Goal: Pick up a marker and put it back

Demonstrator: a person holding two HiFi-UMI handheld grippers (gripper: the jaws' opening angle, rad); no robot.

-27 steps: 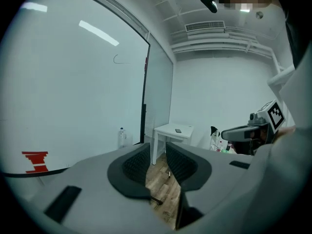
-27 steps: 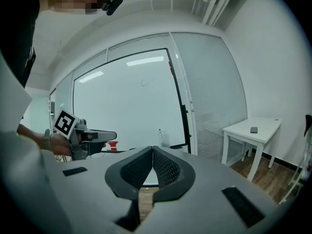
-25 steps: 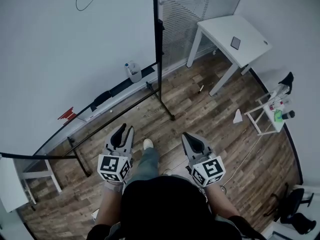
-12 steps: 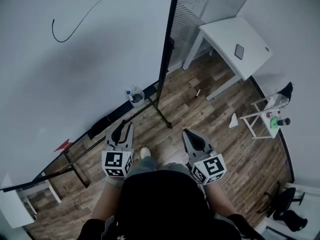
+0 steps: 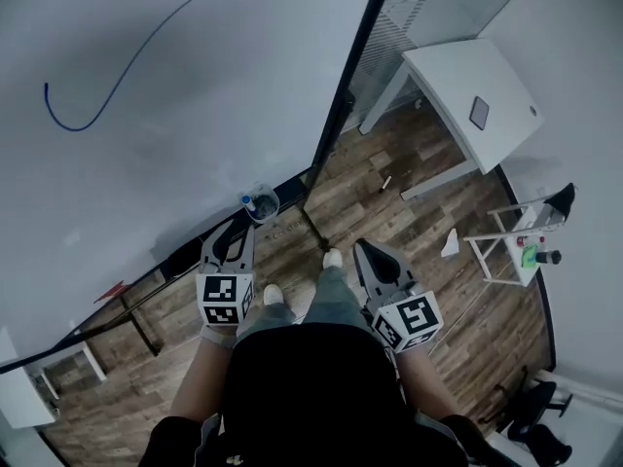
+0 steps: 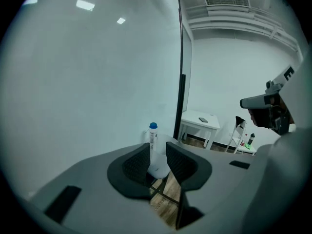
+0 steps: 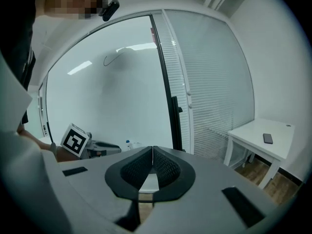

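Marker [image 6: 153, 138] stands upright in its cup [image 6: 159, 168], blue cap up.

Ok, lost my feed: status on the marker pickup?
Left gripper open, empty, aimed at marker. Right gripper shut, empty. Marker upright in cup by whiteboard, untouched. Path clear.

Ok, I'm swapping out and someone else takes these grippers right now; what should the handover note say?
Left gripper: open, empty, aimed at the marker.
Right gripper: shut, empty.
Marker: blue cap, upright in the clear cup at the whiteboard's lower edge.
Done: nothing gripped yet.
Left: pick the marker up, then put it back in the cup.
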